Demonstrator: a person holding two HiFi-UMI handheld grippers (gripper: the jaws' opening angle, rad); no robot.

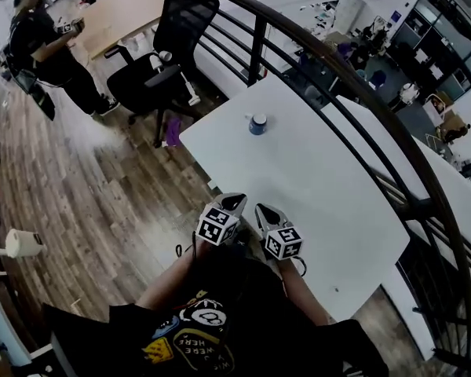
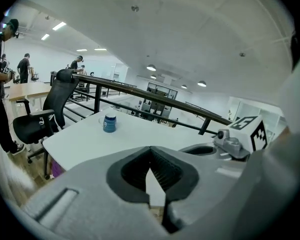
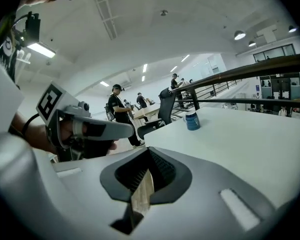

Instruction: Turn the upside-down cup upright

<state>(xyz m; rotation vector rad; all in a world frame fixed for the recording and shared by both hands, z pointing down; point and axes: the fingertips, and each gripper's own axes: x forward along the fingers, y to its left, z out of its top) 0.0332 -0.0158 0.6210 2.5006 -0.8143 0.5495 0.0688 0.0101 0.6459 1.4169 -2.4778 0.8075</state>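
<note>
Cup (image 1: 257,123): small, round, glossy blue wall, white base uppermost, pale handle on one side. Mouth down on the table (image 1: 322,179) near its far edge, at 12 o'clock from both tongs and well apart from them. White mark on the blue wall, too small to read.

Table: smooth matt white top, rectangular, rounded corners.

Left tongs (image 1: 234,203): grey moulded plastic shell, dark ribbed pads. Jaws shut tip to tip, nothing gripped. Cube with black-and-white square markers at the rear.

Right tongs (image 1: 264,210): same build and same marker cube. Jaws pressed together, nothing between. Just beside the left pair, at its 3 o'clock, both at the near table edge.

Chair (image 1: 169,45): black, high curved back, armrests, at 10 o'clock from the cup.

Railing (image 1: 361,108): dark metal, curved top bar on upright posts, along the table's far side at 2 o'clock.

Floor (image 1: 102,187): wood-grain planks, at 9 o'clock.

Shirt (image 1: 212,320): black, yellow-and-white print, "HERE" legible, remainder unclear.
</note>
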